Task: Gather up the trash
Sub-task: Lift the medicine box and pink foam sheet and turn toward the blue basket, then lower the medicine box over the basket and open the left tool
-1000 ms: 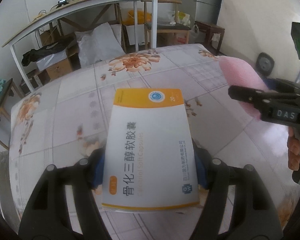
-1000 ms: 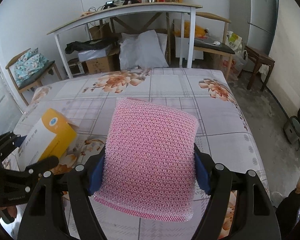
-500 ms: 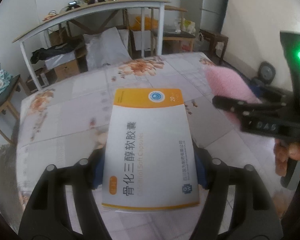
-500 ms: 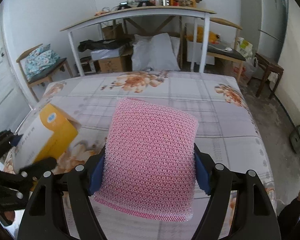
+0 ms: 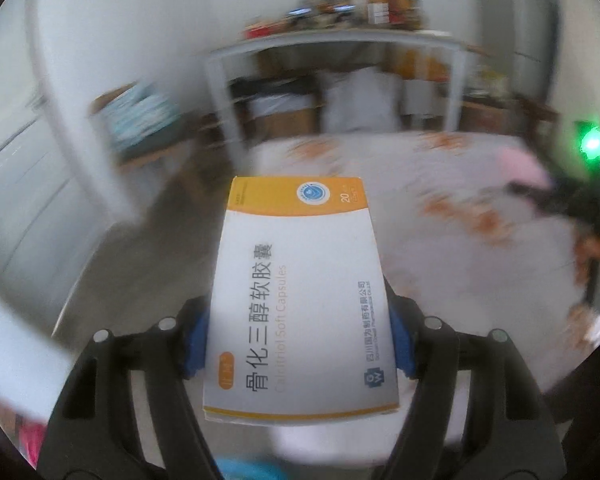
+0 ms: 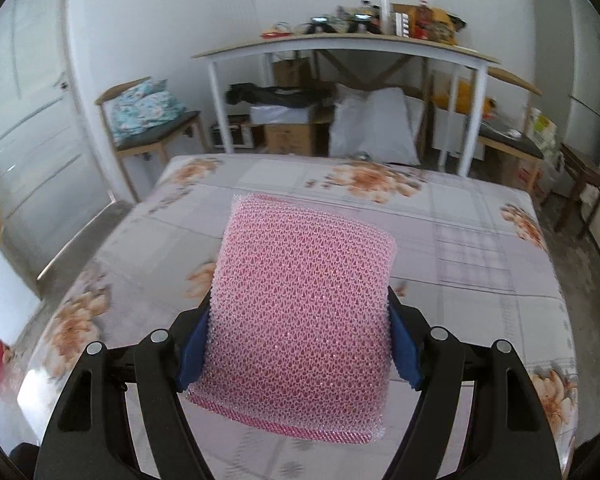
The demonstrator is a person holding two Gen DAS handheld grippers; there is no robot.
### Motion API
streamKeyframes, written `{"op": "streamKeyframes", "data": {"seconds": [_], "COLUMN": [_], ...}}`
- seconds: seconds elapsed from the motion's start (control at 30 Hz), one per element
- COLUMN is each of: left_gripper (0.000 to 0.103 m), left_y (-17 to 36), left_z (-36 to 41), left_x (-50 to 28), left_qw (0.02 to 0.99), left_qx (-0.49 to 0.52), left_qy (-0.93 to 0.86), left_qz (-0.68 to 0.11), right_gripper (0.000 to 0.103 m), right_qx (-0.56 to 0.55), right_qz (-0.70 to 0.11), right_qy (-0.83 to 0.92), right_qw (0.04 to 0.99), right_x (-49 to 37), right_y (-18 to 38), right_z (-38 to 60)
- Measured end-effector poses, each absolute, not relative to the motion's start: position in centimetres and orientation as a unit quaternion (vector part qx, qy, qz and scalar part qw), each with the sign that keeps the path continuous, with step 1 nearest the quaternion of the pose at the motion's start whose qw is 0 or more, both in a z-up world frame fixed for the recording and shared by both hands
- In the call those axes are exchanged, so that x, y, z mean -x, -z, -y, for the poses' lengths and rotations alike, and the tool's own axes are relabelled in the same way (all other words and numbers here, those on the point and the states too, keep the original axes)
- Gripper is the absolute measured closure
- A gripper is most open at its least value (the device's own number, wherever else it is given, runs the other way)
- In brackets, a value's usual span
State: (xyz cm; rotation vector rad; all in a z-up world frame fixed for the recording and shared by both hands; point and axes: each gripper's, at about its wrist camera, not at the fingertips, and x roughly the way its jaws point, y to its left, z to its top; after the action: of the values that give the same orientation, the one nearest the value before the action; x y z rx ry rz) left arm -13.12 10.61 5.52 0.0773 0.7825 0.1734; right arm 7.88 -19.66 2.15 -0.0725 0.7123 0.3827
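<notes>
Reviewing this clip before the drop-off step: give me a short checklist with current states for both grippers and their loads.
1. Left gripper clamped on the white and orange cardboard medicine box: ok.
2. Right gripper clamped on the pink mesh scrubbing pad: ok.
3. Both items lifted off the floral-cloth table: ok.
4. Left wrist view sharp enough to aim: not ok, background blurred.
5. Trash bin in view: cannot tell, none clearly visible.

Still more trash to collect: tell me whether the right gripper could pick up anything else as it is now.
Probably not: the right gripper is already shut on the pink mesh sponge, which fills its jaws.
</notes>
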Motion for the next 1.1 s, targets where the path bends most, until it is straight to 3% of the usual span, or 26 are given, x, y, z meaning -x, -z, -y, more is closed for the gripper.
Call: {"op": "streamKeyframes", "data": {"seconds": [0.17,0.4,0.7,0.83,0.87,0.93,1.1], "left_gripper": [0.037,0.037,0.035,0.032,0.027,0.015,0.010], "left_y": [1.0,18.9,30.0,32.8,32.8,31.6,26.9], "left_z": [-18.7,-26.8,-27.8,-28.4,-28.4,-28.5,-28.5], "left_x": [22.4,35.1,37.5,38.3,38.6,39.4,42.5], "left_qw": [0.874,0.769,0.708,0.690,0.693,0.705,0.742], "left_qx": [0.025,0.175,0.263,0.293,0.303,0.319,0.349], "left_qy": [-0.188,-0.298,-0.304,-0.299,-0.296,-0.294,-0.279], "left_qz": [-0.447,-0.538,-0.580,-0.590,-0.584,-0.562,-0.499], "right_gripper": [0.030,0.030,0.030,0.030,0.029,0.029,0.029], "right_qx": [0.047,0.062,0.068,0.073,0.077,0.084,0.100], "right_qz": [-0.319,-0.310,-0.332,-0.343,-0.346,-0.348,-0.358], "right_qy": [-0.236,-0.320,-0.411,-0.437,-0.445,-0.454,-0.482], "right_qw": [0.917,0.893,0.846,0.829,0.822,0.816,0.793], "right_x": [-4.4,1.6,10.2,13.2,14.1,15.3,18.7], "right_y": [-4.4,-6.5,-6.4,-6.1,-5.9,-5.9,-5.4], "right_z": [16.2,10.3,2.4,-0.3,-1.2,-2.2,-5.6]}}
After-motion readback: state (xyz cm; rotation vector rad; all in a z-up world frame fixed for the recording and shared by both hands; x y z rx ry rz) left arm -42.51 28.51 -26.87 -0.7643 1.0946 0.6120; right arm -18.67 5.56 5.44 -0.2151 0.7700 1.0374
